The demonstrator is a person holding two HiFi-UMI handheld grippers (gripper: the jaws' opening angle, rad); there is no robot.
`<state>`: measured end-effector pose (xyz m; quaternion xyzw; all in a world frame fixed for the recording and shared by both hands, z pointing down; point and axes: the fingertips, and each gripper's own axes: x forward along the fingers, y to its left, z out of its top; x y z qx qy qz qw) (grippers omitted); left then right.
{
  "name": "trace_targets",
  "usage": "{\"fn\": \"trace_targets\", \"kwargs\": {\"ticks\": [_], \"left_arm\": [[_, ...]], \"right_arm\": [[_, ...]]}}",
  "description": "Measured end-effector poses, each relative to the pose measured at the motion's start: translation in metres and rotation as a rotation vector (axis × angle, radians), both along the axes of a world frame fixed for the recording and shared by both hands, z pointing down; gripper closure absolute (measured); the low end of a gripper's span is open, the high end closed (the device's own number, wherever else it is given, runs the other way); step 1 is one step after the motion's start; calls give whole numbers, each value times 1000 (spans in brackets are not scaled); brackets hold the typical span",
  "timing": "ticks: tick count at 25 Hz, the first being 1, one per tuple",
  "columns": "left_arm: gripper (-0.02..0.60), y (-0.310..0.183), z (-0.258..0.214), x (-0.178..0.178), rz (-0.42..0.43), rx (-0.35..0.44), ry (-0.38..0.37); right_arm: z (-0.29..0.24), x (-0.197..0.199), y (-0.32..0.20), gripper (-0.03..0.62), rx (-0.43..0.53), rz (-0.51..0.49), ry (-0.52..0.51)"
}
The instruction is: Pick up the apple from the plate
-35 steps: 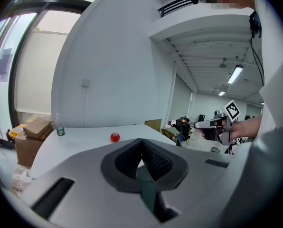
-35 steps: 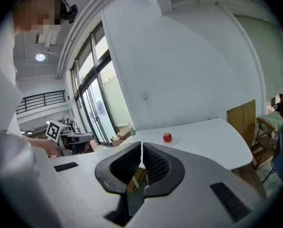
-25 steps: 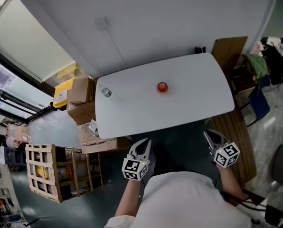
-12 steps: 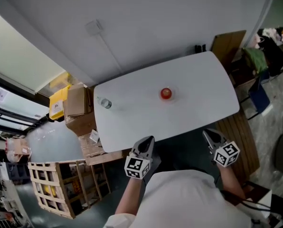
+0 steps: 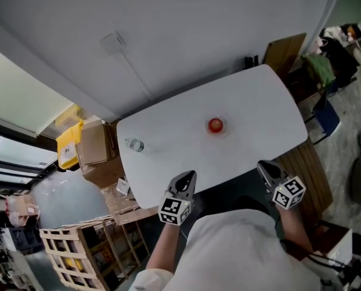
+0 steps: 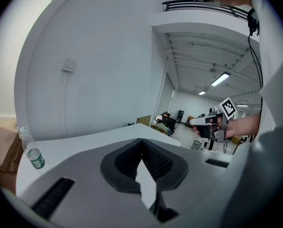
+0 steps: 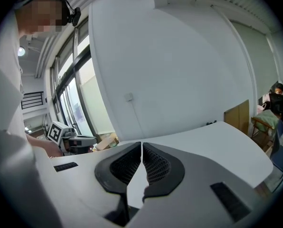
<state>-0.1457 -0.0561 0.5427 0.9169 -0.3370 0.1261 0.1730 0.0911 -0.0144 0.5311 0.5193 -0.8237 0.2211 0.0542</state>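
A small red apple (image 5: 215,125) sits on a pale plate (image 5: 223,130) that barely shows against the white table (image 5: 168,138), right of the table's middle. My left gripper (image 5: 188,177) hangs at the table's near edge, left of the apple, jaws shut and empty. Its own view shows the closed left gripper (image 6: 141,142) pointing over the tabletop. My right gripper (image 5: 264,166) is off the near edge, right of the apple, also shut on nothing. In its own view the right gripper (image 7: 141,146) has its pads together. Neither gripper view shows the apple.
A clear water bottle (image 5: 134,145) stands near the table's left end, and this bottle (image 6: 32,153) also shows in the left gripper view. Cardboard boxes (image 5: 96,143) and a wooden crate (image 5: 77,253) stand left of the table. A chair (image 5: 326,117) is at the right.
The table and apple have come closer in the head view. Both grippers have moved forward, up to the table's near edge. Their jaws stayed shut.
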Motion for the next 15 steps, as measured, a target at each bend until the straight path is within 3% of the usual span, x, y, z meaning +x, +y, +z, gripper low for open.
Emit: {"fn": "trace_targets", "kwargs": {"ticks": [7,15], "left_arm": [[579,-12,5,-3,19,-14,10],[578,-16,5,17,24,-19,7]], "right_arm": [[1,-5,-4,557,-34,29,11],[1,0,-17,557,-40,-21,12]]}}
